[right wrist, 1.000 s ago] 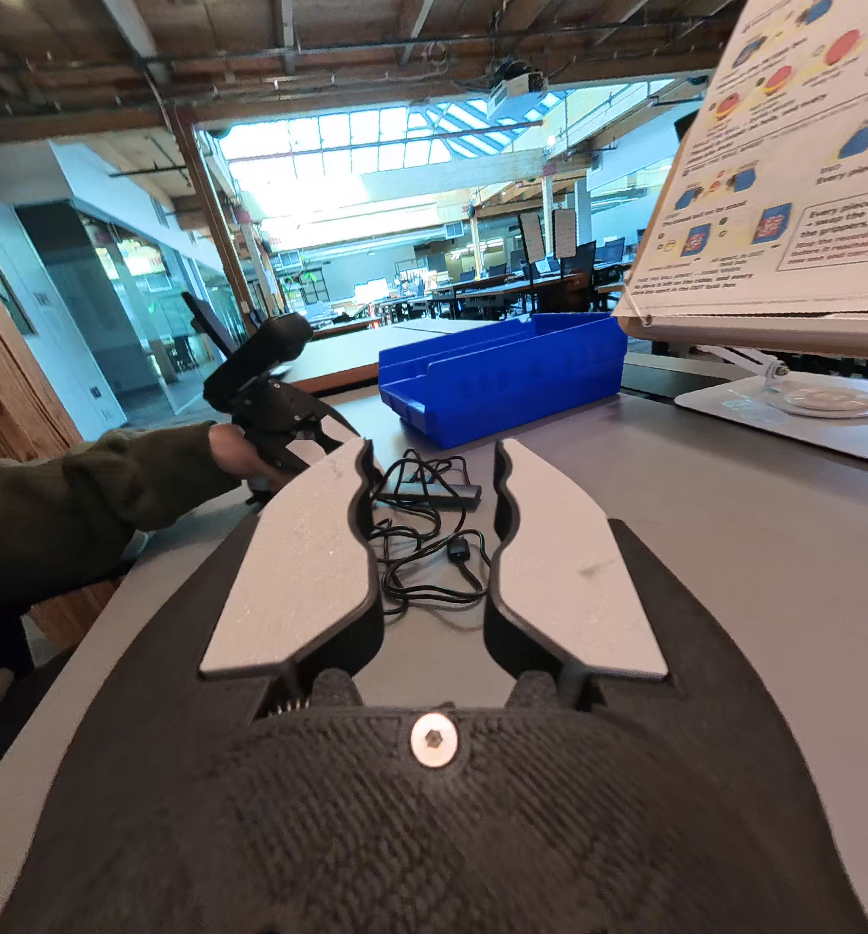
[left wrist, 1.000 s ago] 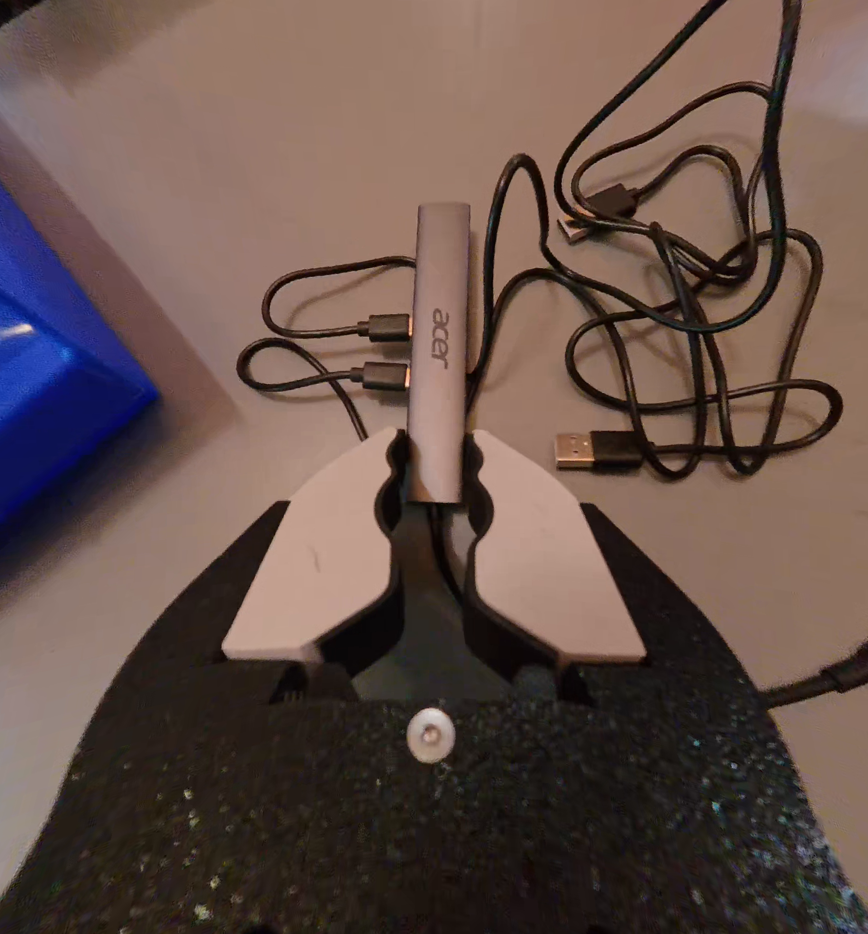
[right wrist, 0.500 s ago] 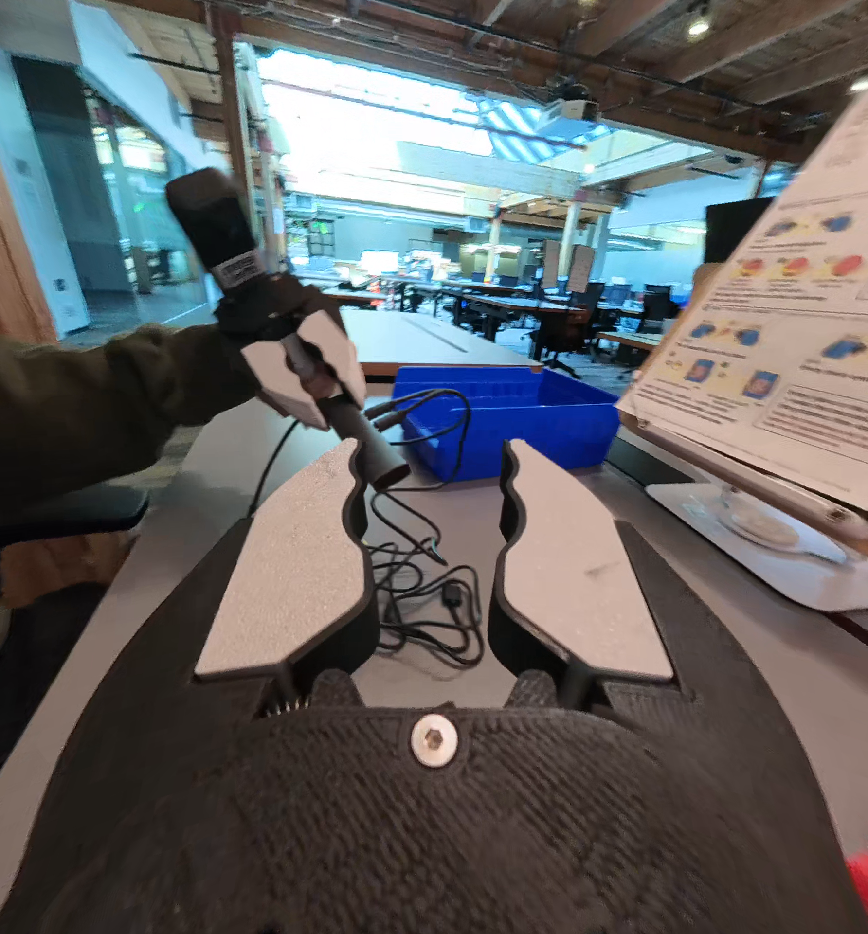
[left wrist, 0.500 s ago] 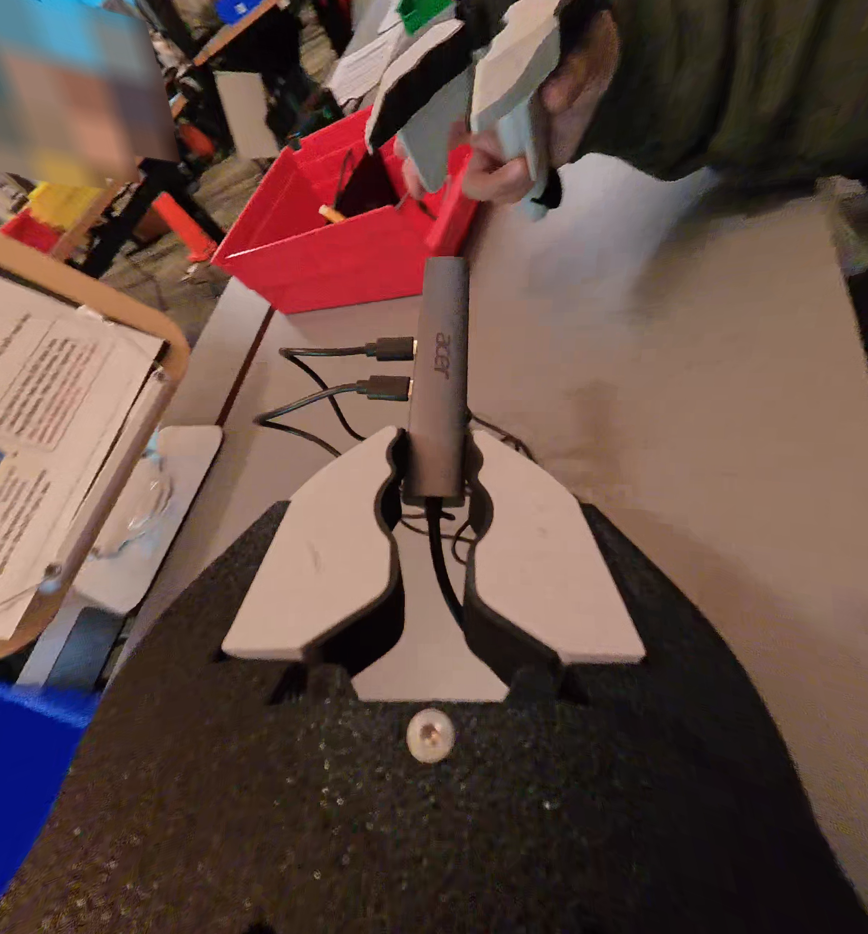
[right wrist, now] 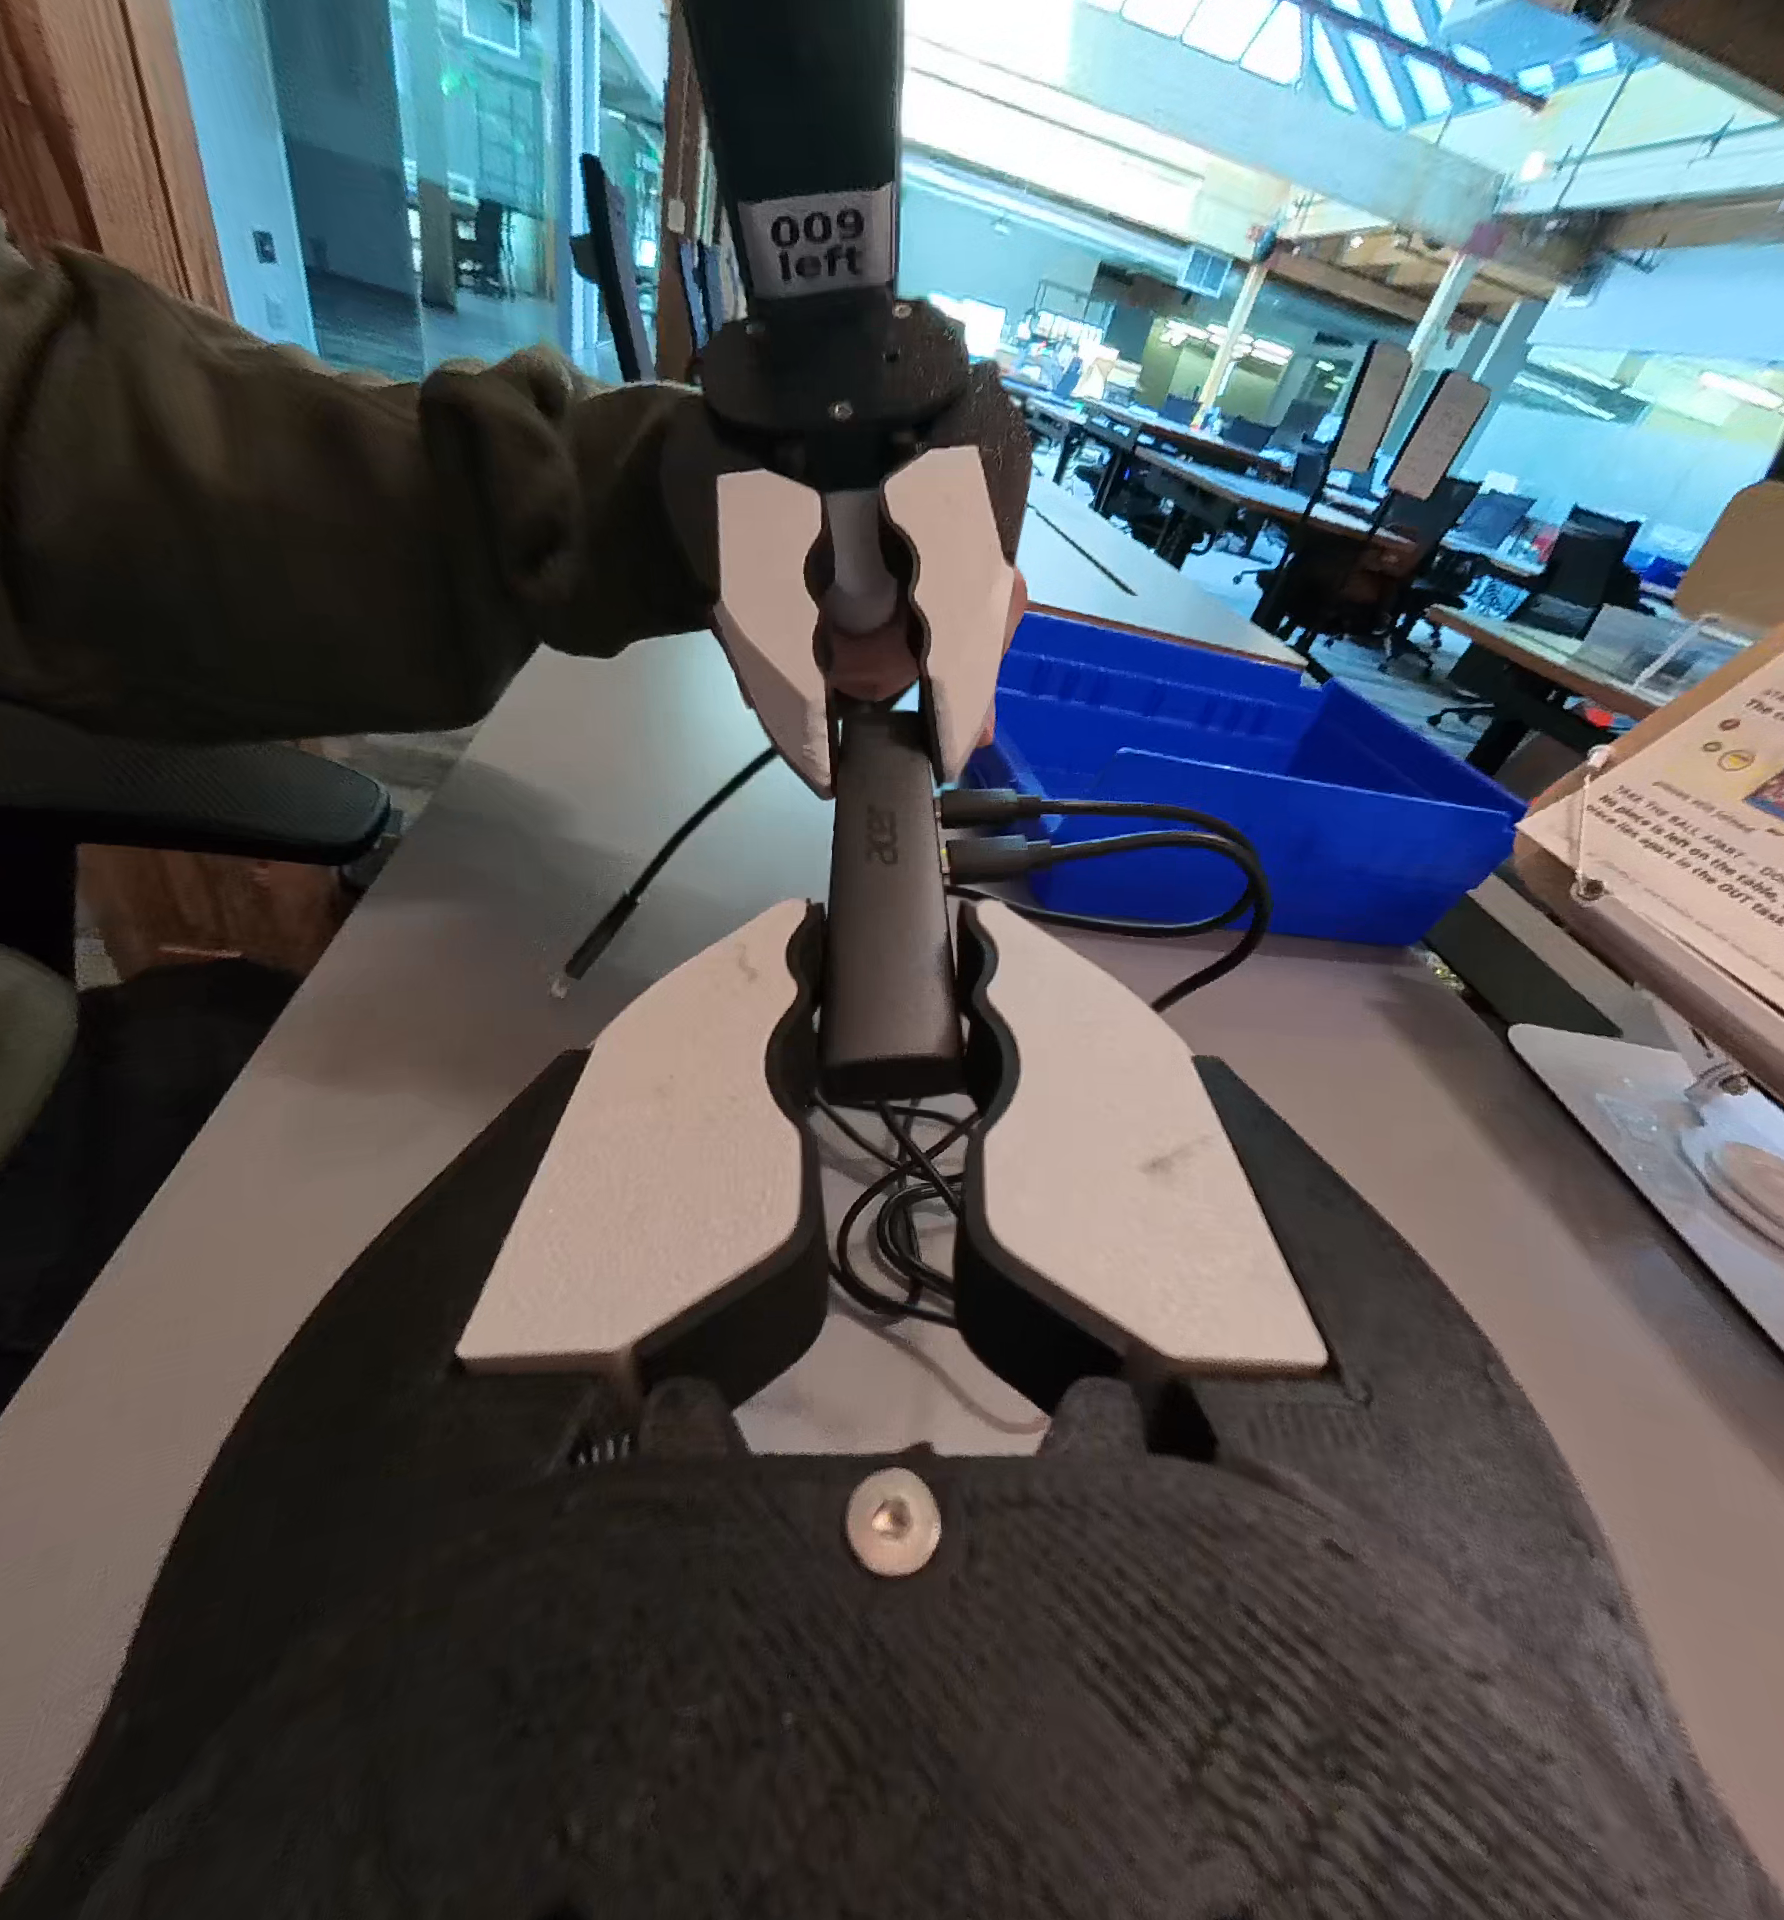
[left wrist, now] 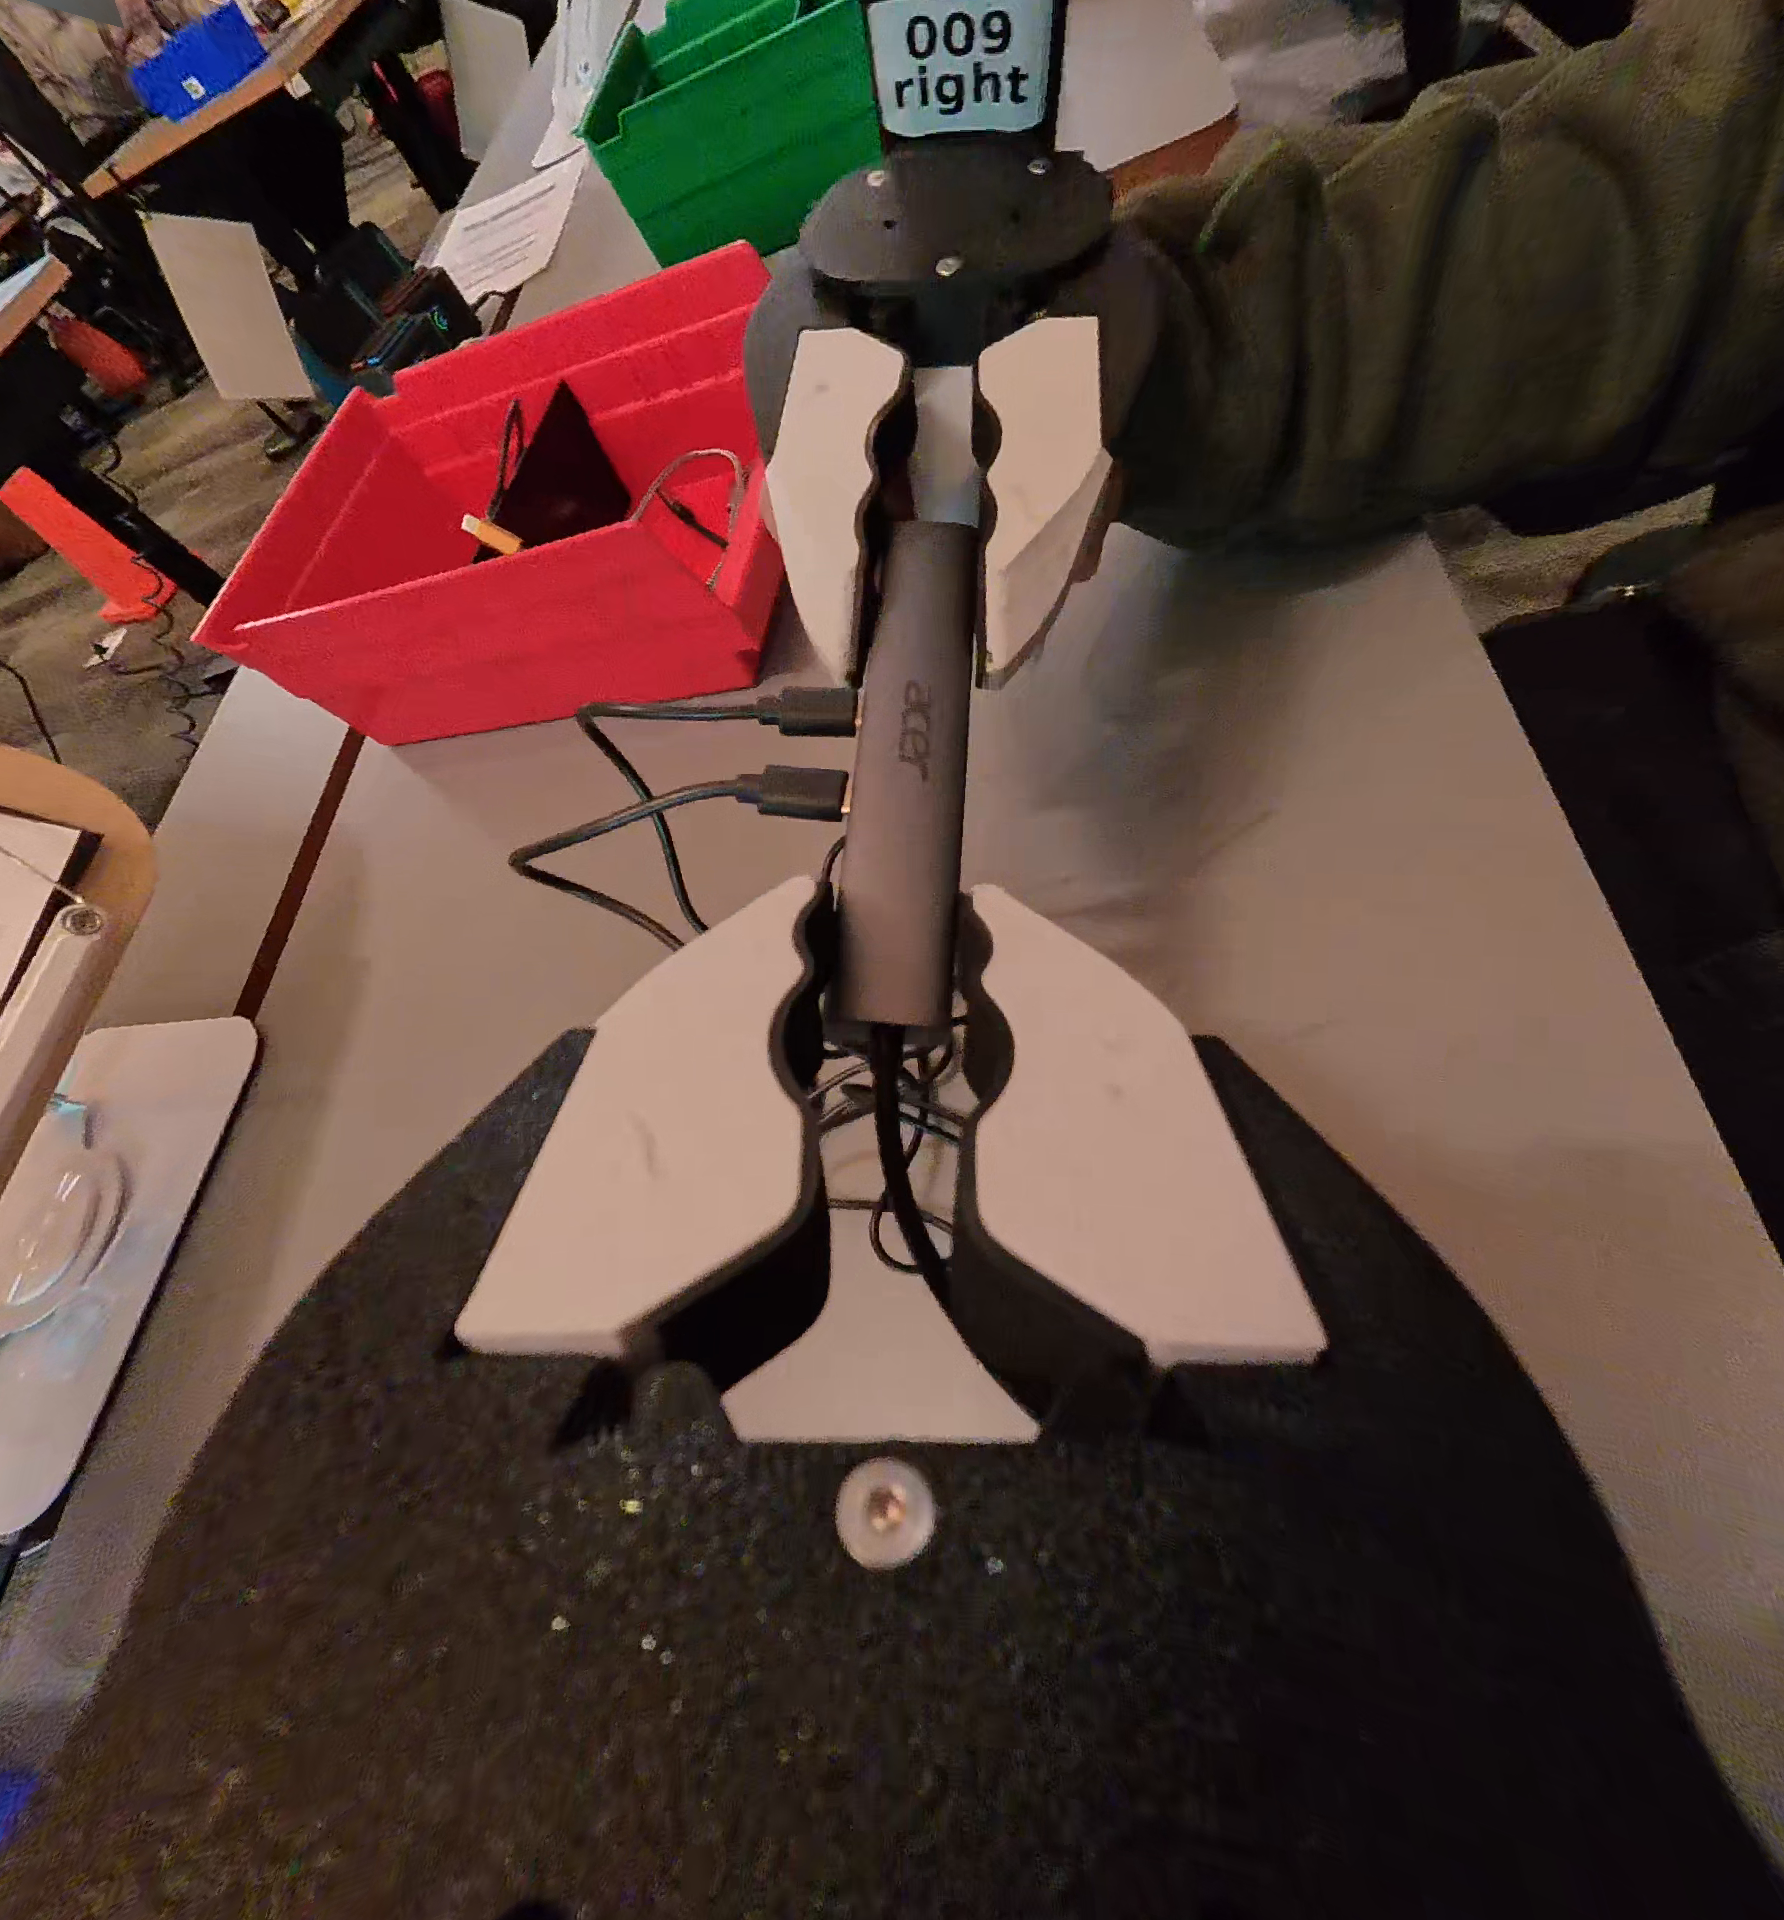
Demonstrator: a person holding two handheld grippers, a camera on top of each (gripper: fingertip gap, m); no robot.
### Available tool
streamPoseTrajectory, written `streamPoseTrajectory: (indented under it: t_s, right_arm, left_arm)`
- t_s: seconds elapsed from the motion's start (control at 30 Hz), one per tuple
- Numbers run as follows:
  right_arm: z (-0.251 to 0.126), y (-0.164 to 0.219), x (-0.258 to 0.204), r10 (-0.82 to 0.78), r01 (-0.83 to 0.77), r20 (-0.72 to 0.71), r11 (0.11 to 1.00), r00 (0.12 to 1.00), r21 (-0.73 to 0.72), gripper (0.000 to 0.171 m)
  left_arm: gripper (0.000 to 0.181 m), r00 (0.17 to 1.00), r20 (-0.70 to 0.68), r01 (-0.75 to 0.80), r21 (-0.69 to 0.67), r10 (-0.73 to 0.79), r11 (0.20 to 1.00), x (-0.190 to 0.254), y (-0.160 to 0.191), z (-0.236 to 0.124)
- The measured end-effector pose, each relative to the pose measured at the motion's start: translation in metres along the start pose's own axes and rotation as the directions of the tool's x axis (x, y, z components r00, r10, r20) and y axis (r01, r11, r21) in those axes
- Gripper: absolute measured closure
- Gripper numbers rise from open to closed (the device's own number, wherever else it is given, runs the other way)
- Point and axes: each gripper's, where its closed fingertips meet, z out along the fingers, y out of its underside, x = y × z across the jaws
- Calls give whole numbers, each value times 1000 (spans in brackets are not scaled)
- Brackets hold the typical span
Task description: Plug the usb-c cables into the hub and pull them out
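Hub (left wrist: 903, 790) is pinched at both ends, lifted off the grey table (left wrist: 1283, 831), by left gripper (left wrist: 893, 914) and right gripper (right wrist: 886, 935); two usb-c cables (right wrist: 1096, 831) stay plugged. Open-plan office is seen behind.

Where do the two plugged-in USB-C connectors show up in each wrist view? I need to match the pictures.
Left wrist view: USB-C connectors left of the hub, above centre, before the red bin.
Right wrist view: USB-C connectors right of the hub, above centre, before the blue bin.
Shared landmark: the hub, held at either end by the left gripper and right gripper.
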Motion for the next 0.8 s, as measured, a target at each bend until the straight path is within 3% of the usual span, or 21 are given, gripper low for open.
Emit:
streamPoseTrajectory:
  t_s: [0.13, 0.2, 0.27, 0.33, 0.37, 0.43, 0.5, 0.57, 0.63, 0.73, 0.8]
  right_arm:
    - [4, -2, 12, -35, 39, -105, 999, 994, 34, 147]
    - [4, -4, 21, -52, 60, -182, 997, 982, 39, 147]
    - [0, -6, 32, -81, 95, -266, 995, 961, 38, 147]
    - [-4, -10, 40, -114, 131, -330, 991, 937, 31, 147]
    - [-6, -11, 43, -139, 157, -363, 987, 921, 21, 147]
    - [-6, -15, 45, -187, 205, -409, 979, 893, 0, 147]
    - [-2, -21, 45, -222, 242, -457, 970, 861, -15, 147]
    - [8, -23, 38, -247, 261, -460, 965, 853, -35, 147]
    - [18, -24, 31, -287, 290, -468, 955, 836, -67, 147]
    - [28, -19, 27, -338, 311, -470, 941, 815, -137, 147]
    - [27, -21, 27, -335, 311, -482, 941, 809, -132, 147]
  left_arm:
    - [154, 989, 96, 107, 98, -116, 989, -19, -9, -6]
    - [142, 949, 224, 184, 178, -222, 967, -34, -15, -19]
    - [137, 821, 388, 318, 296, -418, 901, -55, -15, -35]
    - [136, 617, 447, 462, 462, -648, 757, -62, -7, -49]
    - [137, 507, 401, 532, 551, -763, 643, -59, -1, -49]
    - [137, 347, 146, 649, 676, -927, 349, -43, 1, -36]
    - [137, 245, -163, 720, 691, -956, 66, -32, -6, -18]
    - [141, 171, -388, 771, 625, -905, -122, -30, -12, -4]
    - [143, 154, -487, 784, 590, -860, -193, -35, -19, 2]
    - [168, 197, -508, 779, 601, -839, -180, -41, -27, 4]
    - [170, 223, -526, 781, 600, -821, -172, -43, -31, 2]
